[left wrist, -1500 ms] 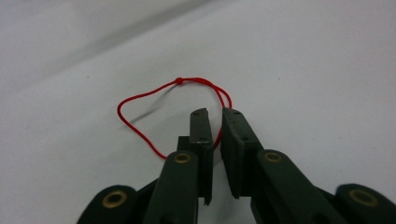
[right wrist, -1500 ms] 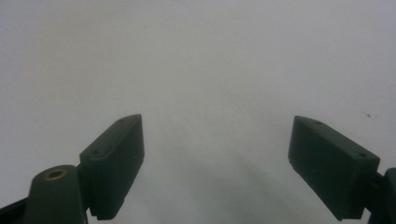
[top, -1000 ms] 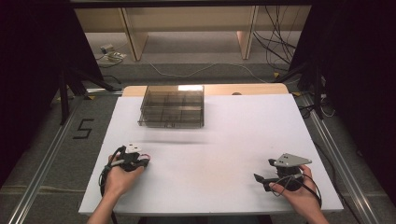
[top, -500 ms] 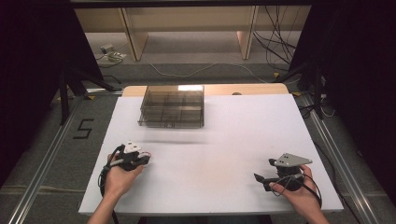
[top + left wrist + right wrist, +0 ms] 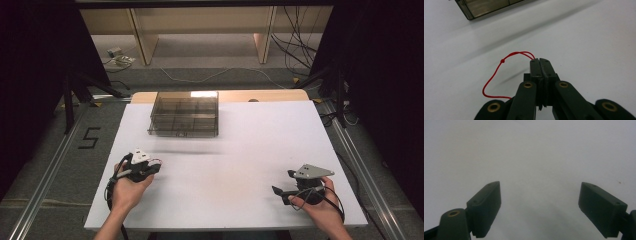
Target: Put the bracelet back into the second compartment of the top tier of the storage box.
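The left hand-held gripper (image 5: 540,60) is clamped on a red string (image 5: 499,65) – light, limp, slippery, best pinched near its knot just beside the tips – while the right hand-held gripper (image 5: 539,205) stands apart.

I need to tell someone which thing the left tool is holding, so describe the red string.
On the white table, go to its near left part, in front of the smoky clear box. The left tool pinches a thin red string that loops out with one small knot, the table's sole red thing.

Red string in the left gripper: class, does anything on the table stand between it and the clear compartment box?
No. The red string is pinched in the left gripper; bare white table lies between it and the compartment box.
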A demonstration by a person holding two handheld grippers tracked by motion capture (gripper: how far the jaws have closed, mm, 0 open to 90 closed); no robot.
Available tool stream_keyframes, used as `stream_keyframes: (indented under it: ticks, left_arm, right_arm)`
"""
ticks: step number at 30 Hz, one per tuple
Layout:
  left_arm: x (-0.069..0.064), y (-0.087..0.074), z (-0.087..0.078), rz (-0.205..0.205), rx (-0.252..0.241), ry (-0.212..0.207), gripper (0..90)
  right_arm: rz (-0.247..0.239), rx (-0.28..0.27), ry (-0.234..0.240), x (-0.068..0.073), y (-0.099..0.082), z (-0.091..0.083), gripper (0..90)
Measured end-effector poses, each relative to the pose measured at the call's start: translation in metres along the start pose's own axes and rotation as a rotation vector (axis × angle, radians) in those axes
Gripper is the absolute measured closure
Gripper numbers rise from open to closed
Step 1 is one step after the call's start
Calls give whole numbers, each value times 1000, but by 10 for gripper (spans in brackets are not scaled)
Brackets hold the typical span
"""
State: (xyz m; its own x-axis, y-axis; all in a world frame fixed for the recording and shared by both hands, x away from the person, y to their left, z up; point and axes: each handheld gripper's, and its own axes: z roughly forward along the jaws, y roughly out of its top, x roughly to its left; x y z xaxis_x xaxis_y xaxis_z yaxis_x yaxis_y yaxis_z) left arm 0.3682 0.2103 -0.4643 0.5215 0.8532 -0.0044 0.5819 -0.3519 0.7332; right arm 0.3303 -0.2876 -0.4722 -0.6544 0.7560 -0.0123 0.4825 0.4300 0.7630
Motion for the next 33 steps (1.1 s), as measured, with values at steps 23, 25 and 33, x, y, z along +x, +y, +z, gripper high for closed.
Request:
stream_keyframes:
  ticks: [23,25,33]
  left_arm:
    - [-6,15,-5,11,-43,-5,900]
    - [-7,17,-5,11,-49,-5,899]
    - [-8,24,-7,16,-65,-2,900]
  right_arm:
    - [3,-6,-4,-1,0,0,192]
    - [4,-5,-4,-1,0,0,192]
    - [4,-4,-4,-1,0,0,192]
